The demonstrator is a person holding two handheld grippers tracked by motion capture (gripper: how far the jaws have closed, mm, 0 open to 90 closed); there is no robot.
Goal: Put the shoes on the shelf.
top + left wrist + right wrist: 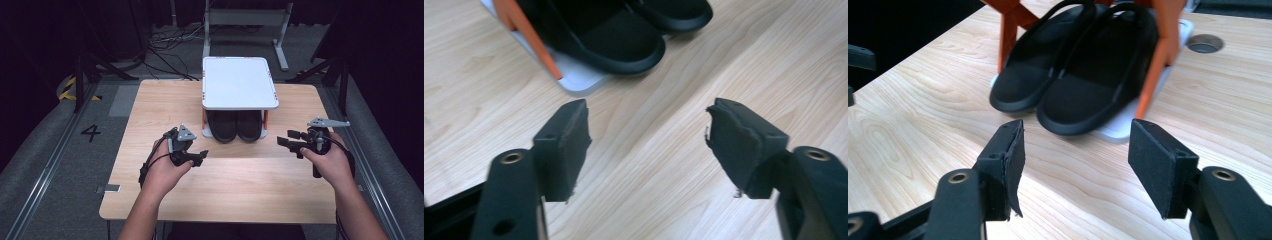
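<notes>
A pair of black slippers (235,126) lies on the bottom shelf of a small white rack (239,82) with orange posts, at the middle of the wooden table (150,105). My left gripper (200,155) hovers left of the rack's front, jaws open and empty, above bare wood. In the left gripper view (649,140) the slippers (624,40) lie just ahead, up and left. My right gripper (284,144) sits right of the rack, open and empty, aimed left. The right gripper view (1075,160) faces the slippers' (1073,75) toes between the orange posts (1008,35).
The rack's white top shelf (239,82) covers most of the slippers from above. A round cable hole (1204,44) sits in the table behind the rack. Beyond the table are dark floor, cables (170,42) and a grey metal frame (245,20). Bare wood (235,185) stretches in front.
</notes>
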